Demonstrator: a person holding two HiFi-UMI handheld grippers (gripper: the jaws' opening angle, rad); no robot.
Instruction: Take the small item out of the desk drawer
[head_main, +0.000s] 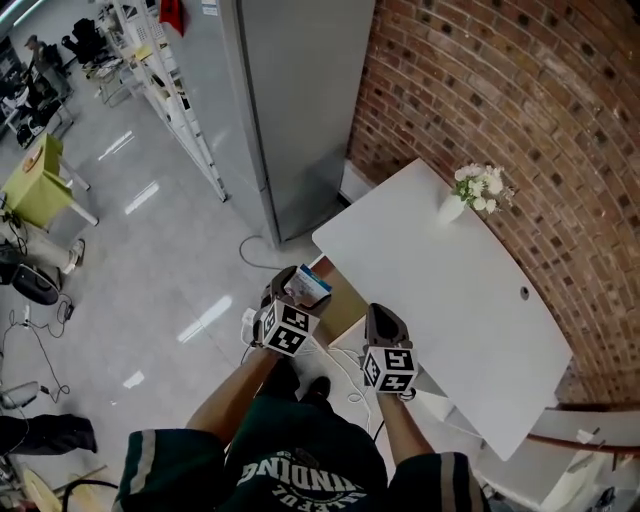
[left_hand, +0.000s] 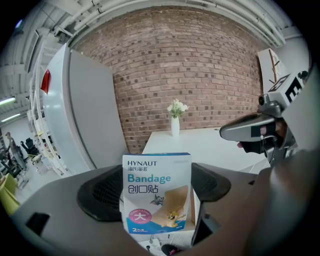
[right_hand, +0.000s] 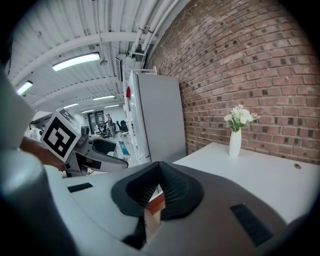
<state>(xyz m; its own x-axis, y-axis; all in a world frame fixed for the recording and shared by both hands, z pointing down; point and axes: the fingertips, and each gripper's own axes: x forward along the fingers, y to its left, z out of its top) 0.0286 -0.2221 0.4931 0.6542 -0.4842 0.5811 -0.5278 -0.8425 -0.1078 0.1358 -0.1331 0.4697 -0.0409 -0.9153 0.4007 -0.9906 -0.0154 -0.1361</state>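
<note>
A white and blue bandage box (head_main: 308, 285) (left_hand: 157, 192) is clamped upright between the jaws of my left gripper (head_main: 292, 296) (left_hand: 158, 200), held in the air left of the white desk (head_main: 450, 290). The open wooden drawer (head_main: 347, 303) shows under the desk's near left corner. My right gripper (head_main: 383, 322) (right_hand: 160, 186) hovers beside the drawer with its jaws together and nothing between them; a strip of the drawer's wood (right_hand: 152, 215) shows below the tips. Each gripper appears in the other's view: the right gripper (left_hand: 250, 131) and the left gripper (right_hand: 95, 150).
A white vase with flowers (head_main: 455, 205) (left_hand: 175, 122) (right_hand: 234, 140) stands at the desk's far end by the brick wall (head_main: 520, 90). A tall grey cabinet (head_main: 300, 100) stands beyond the desk. Cables (head_main: 345, 365) lie on the floor near my feet.
</note>
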